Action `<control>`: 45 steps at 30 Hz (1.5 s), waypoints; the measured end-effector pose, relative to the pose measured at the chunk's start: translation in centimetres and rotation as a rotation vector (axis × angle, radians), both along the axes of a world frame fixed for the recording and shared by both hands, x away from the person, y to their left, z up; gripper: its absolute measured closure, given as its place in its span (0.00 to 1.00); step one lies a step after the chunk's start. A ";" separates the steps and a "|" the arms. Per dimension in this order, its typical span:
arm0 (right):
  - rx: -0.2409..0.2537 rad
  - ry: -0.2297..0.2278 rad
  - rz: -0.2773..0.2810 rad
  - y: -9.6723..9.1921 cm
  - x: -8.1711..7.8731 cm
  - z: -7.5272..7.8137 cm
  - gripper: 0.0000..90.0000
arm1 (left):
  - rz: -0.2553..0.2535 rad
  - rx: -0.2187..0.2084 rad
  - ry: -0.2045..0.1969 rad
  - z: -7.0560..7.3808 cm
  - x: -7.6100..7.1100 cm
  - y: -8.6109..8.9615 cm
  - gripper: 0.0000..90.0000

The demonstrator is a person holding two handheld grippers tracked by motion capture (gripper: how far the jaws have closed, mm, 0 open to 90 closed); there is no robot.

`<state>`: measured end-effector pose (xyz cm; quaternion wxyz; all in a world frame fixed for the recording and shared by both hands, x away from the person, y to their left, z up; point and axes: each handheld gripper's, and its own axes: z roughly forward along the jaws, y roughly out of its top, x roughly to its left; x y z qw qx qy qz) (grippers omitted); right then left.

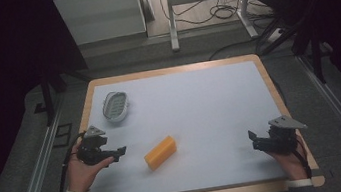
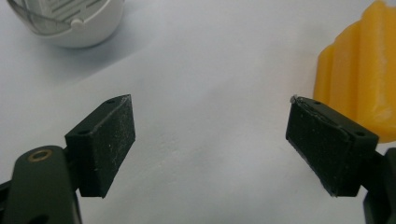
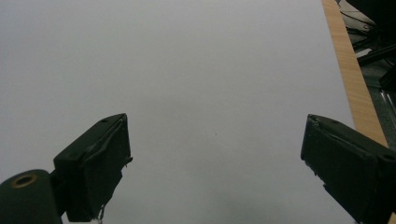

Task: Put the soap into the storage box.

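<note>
The yellow ridged block (image 1: pixel 160 152) lay on the white table top (image 1: pixel 210 105), a little toward the person's edge from the middle, its long side running at a slant. Everything else is placed from that block.

The left gripper (image 1: pixel 121 152) was held in the person's left hand (image 1: pixel 80 171) just to the left of the block, jaws pointed toward it, near but not touching. In the left gripper view the 2 black pads (image 2: pixel 105 144) stood wide apart over bare table, with nothing between them; the block (image 2: pixel 359 79) sat past the outer side of the right-hand pad, at the picture's right edge, and whether that pad brushed it could not be told.

The white oval dish (image 1: pixel 115 105) with a slotted insert sat beyond the block and to its left, well apart from it, near the table's far-left corner; its rim (image 2: pixel 70 28) showed at the top left of the left gripper view.

The right gripper (image 1: pixel 254 140) was held well to the right of the block, by the table's right wooden edge (image 1: pixel 273 86), in the right hand (image 1: pixel 294 162). Its jaws were spread wide over bare table (image 3: pixel 210 93), holding nothing.
</note>
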<state>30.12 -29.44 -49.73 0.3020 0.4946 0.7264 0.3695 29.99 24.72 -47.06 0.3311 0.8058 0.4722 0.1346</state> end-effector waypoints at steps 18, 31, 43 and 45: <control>0.014 -0.004 -0.003 0.1 -0.1 0.1 0.09 | -0.049 0.009 -0.021 2.5 0.2 -1.4 0.17; -0.001 0.002 0.012 0.3 -0.1 0.0 0.09 | -0.118 0.040 -0.023 3.0 0.6 -3.8 0.16; -0.013 0.013 0.012 0.3 0.0 -0.2 0.09 | -0.167 0.063 -0.019 2.8 0.8 -6.0 0.16; -0.016 0.017 0.009 0.3 0.1 -0.2 0.09 | -0.170 0.065 -0.015 2.8 0.8 -6.3 0.16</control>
